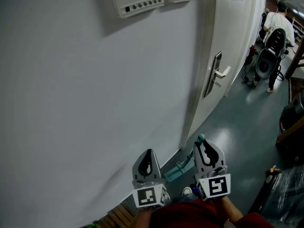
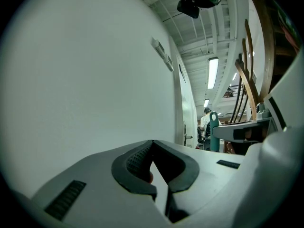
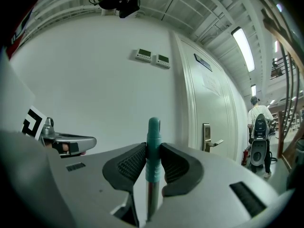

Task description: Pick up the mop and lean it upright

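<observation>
The right gripper (image 3: 153, 156) clamped the mop handle (image 3: 153, 133) upright near the wall (image 1: 95, 103). Just left, the left gripper (image 2: 152, 147) sat closed, empty.

Wall (image 1: 95, 103) beside left hand-held gripper (image 1: 148, 152); floor (image 1: 237, 137) open on R.

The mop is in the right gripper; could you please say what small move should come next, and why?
Probably tip the mop toward the wall until it rests there: the right gripper clamps its teal tip, which seems clear of the wall.
</observation>
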